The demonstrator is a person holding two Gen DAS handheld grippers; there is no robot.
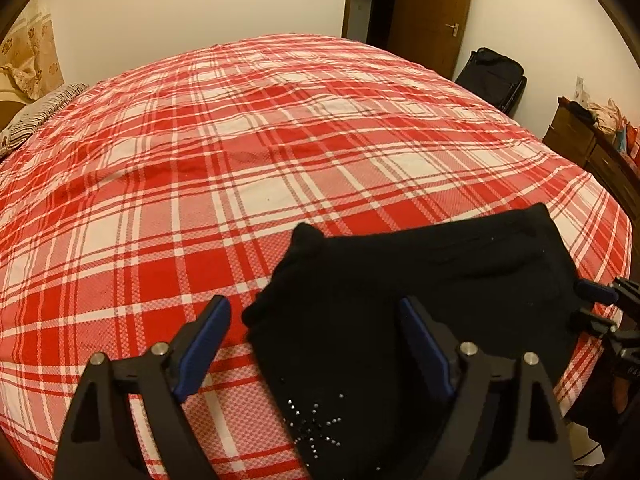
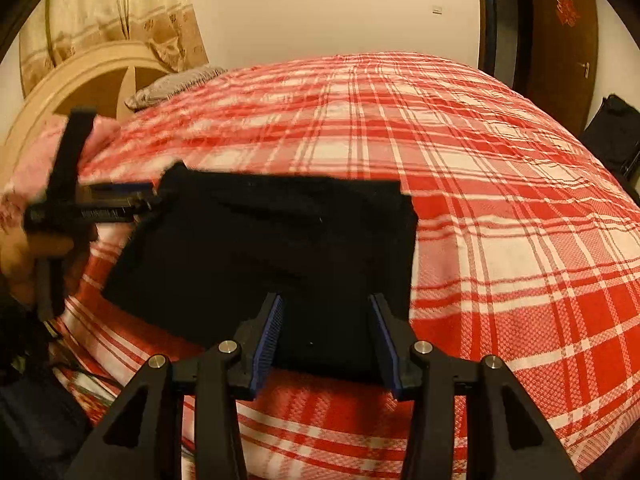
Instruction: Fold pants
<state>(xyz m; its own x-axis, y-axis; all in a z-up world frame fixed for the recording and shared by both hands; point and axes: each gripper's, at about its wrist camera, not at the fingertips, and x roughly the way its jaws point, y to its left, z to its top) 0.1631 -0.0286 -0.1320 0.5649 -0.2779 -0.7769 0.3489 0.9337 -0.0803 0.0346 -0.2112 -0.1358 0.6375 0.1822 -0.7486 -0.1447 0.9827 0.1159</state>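
On the near edge of the bed, over the red-and-white plaid woven bedspread [image 1: 200,200], lie the black soft-knit pants [image 1: 420,280], already folded down into a compact, roughly rectangular bundle several layers thick. At the left of the bundle, the left gripper [image 1: 316,344] hovers with its blue-padded jaws spread wide and nothing between them; one finger hangs over bare bedspread, the other over the black cloth beside a starburst of small silver studs [image 1: 316,428]. Further right, the right gripper [image 2: 328,340] is likewise parted and empty, straddling the near edge of the pants [image 2: 260,248]; whether its pads touch the cloth cannot be told.

The fabric looks light, limp and thick, with a matte surface that should not slip between rubbery pads. It will sag and let layers slide apart if lifted by a single ply, so a good hold would pinch through the full stack at a corner or along the folded edge, one gripper at each end. The studded patch is best avoided, since the pads would seat unevenly there.
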